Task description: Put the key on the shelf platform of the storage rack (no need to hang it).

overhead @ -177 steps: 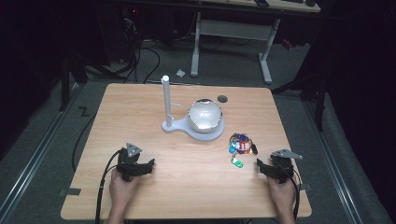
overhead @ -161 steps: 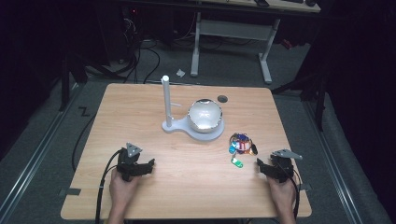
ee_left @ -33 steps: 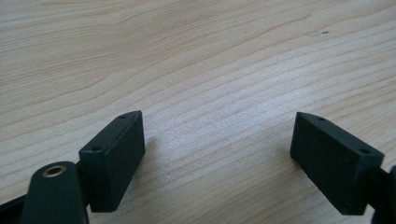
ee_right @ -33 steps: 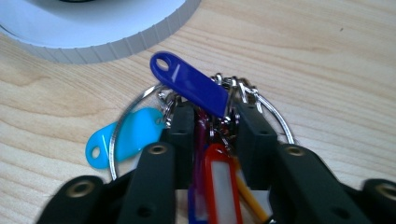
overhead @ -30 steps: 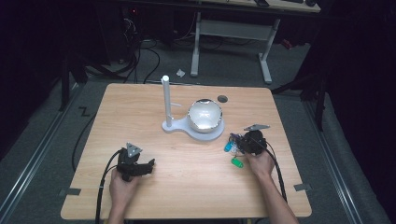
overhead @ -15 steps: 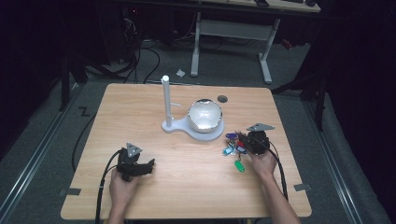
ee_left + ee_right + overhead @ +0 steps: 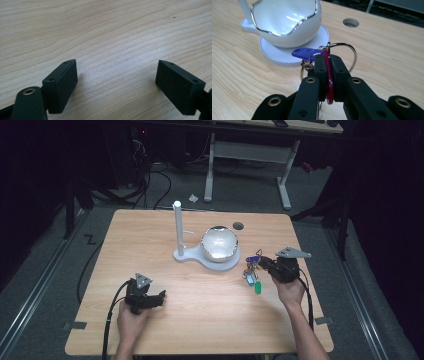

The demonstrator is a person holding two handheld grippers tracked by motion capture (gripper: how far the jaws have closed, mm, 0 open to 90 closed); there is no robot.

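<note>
Moved from the table's (image 7: 200,320) right edge, the right gripper (image 7: 327,66) has just clamped its fingers on the red tag (image 7: 329,82) of the light, floppy, dangling key bunch (image 7: 252,270).

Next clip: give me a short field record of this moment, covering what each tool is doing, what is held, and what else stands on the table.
right tool: shut on the key bunch, jaws pinching a red tag
key bunch: rings with blue, red and green tags, partly hanging from the right tool
left tool: open, nothing between the jaws, low over bare wood
white bowl: on a round white base beside an upright white post
table: light wood, with a small round hole near the far edge
</note>
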